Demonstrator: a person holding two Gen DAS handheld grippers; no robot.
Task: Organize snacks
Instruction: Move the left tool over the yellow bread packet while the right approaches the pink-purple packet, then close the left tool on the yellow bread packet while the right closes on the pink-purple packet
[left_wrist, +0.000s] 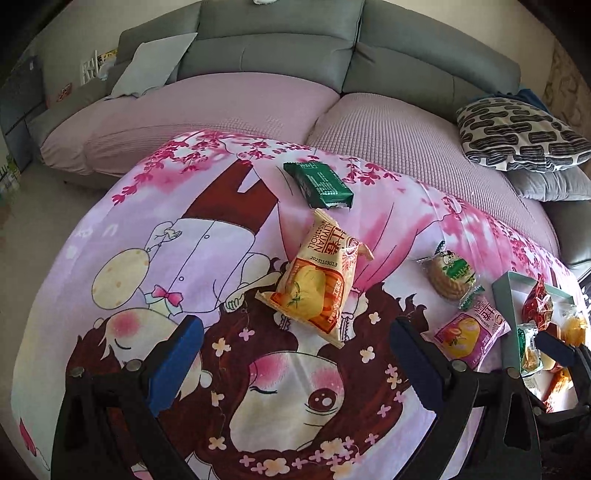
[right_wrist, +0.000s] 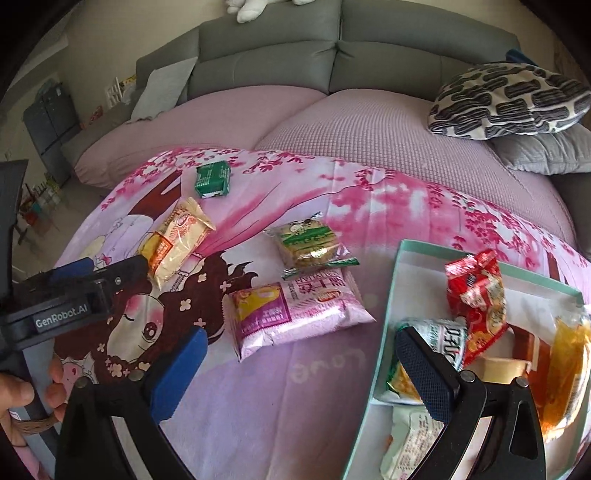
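Blue pads on my left tongs (left_wrist: 295, 354) stand wide apart, holding nothing, low in the frame. Just above them lies the yellow packet (left_wrist: 320, 280), its long axis running up and slightly left, so my left hand looks nearer. My right tongs (right_wrist: 299, 376) also gape empty, one finger over the box (right_wrist: 391, 295) at lower right, which already holds a red packet (right_wrist: 476, 295) and several others. A pink packet (right_wrist: 295, 314) lies just left of the box.
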